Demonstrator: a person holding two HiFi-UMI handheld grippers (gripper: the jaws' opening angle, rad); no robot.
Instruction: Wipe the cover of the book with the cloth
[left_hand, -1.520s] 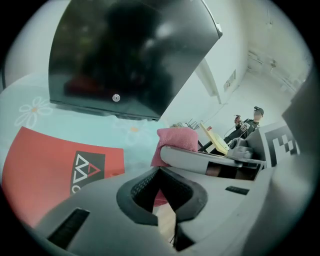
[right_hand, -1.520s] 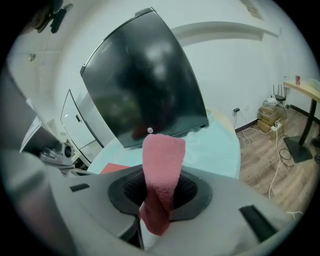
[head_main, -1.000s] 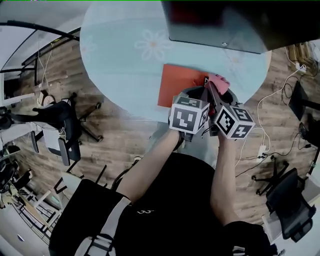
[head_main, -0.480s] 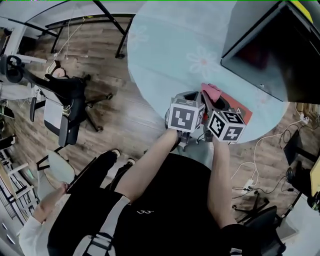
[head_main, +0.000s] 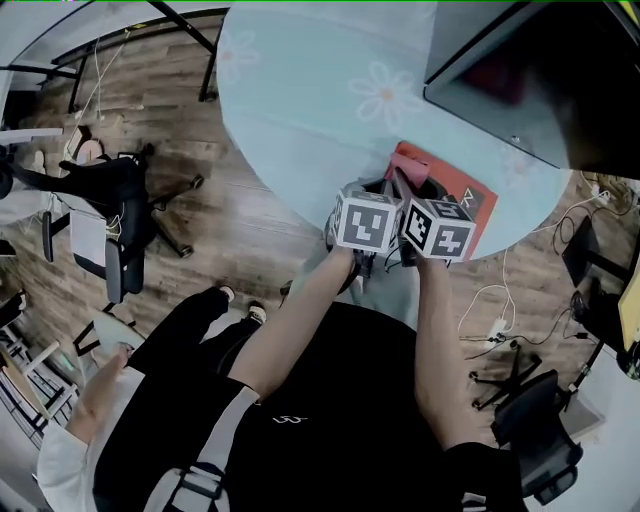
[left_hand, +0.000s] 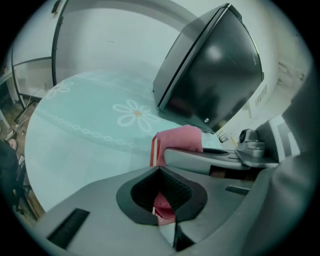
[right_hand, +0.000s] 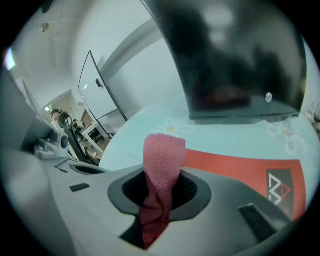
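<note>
A red book (head_main: 462, 205) lies near the edge of the round pale-blue table (head_main: 310, 110). My right gripper (head_main: 405, 182) is shut on a pink cloth (head_main: 412, 162), which stands up from its jaws over the book's cover. In the right gripper view the cloth (right_hand: 162, 160) is pinched in the gripper (right_hand: 160, 195), with the book (right_hand: 240, 167) beyond. My left gripper (head_main: 375, 192) sits right beside it at the book's near left corner. In the left gripper view the gripper (left_hand: 162, 197) looks shut, with the book's red edge (left_hand: 153, 150) between its pads; the cloth (left_hand: 182, 139) shows behind.
A large dark monitor (head_main: 530, 70) stands on the table behind the book. The table's edge runs just below the grippers. Office chairs (head_main: 120, 230) stand on the wooden floor at the left. A person's hand and sleeve (head_main: 90, 420) show at the lower left.
The head view has swung, so the table and book sit differently in frame. Both grippers stay side by side at the book, the cloth still in the right one.
</note>
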